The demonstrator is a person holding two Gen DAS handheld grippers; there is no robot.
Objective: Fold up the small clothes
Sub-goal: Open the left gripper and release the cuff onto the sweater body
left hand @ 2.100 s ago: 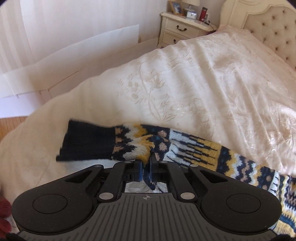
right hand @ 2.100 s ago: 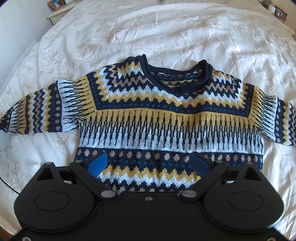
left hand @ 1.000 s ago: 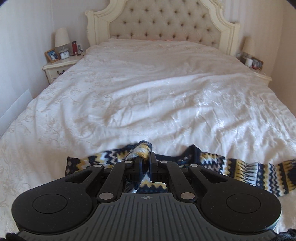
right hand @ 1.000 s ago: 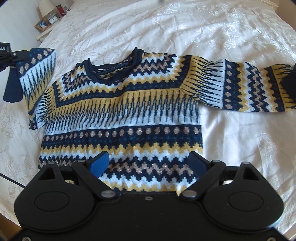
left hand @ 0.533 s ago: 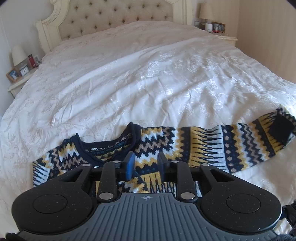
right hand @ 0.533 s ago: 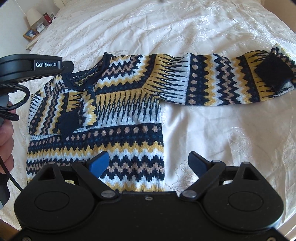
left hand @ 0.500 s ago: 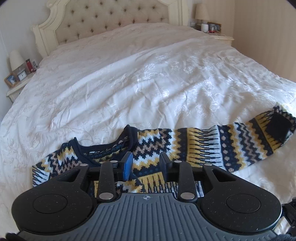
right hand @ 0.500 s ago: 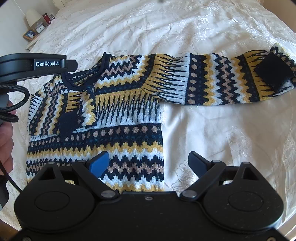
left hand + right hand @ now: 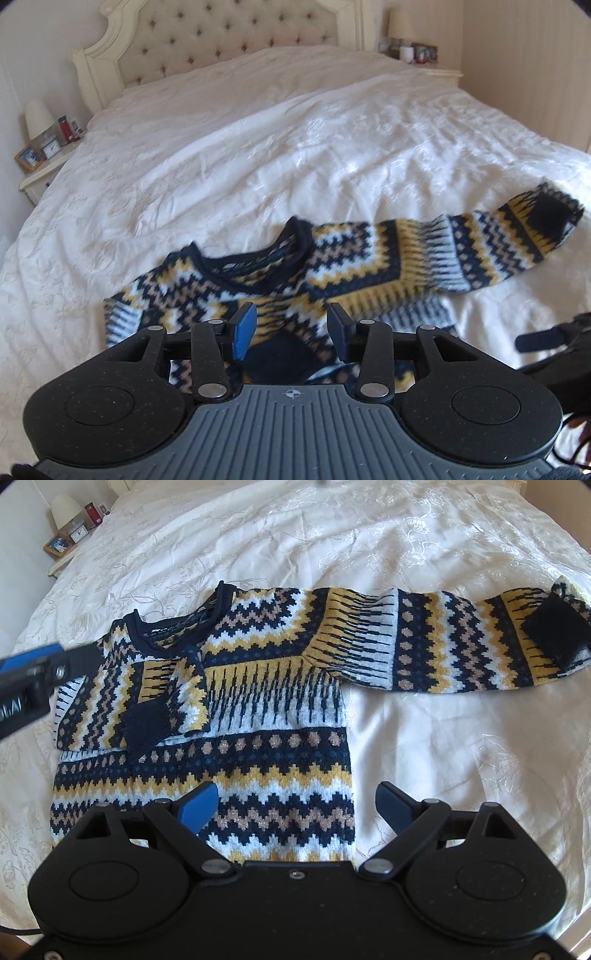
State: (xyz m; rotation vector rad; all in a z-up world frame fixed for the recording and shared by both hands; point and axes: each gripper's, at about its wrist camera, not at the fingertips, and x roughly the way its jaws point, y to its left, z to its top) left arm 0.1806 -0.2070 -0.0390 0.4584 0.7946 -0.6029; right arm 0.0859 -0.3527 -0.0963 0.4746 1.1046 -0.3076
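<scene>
A small knit sweater [image 9: 266,709] in navy, yellow and white zigzags lies flat on the white bed; it also shows in the left wrist view [image 9: 332,266]. Its left sleeve [image 9: 162,698] is folded in across the chest, dark cuff down. Its right sleeve [image 9: 461,642] lies stretched out to the right, dark cuff [image 9: 557,631] at the end. My left gripper [image 9: 291,330] is open and empty just above the folded sleeve's cuff. My right gripper [image 9: 295,805] is wide open and empty over the sweater's hem. The left gripper also shows at the left edge of the right wrist view [image 9: 40,668].
The white embroidered bedspread [image 9: 295,147] surrounds the sweater. A tufted headboard [image 9: 229,40] is at the far end. Nightstands with lamps and frames stand at the back left [image 9: 40,155] and back right [image 9: 417,55]. The right gripper's body shows at the right edge [image 9: 554,343].
My left gripper carried the left sleeve over the chest, opened and let it go, then drew back a little. The right gripper stayed open over the hem.
</scene>
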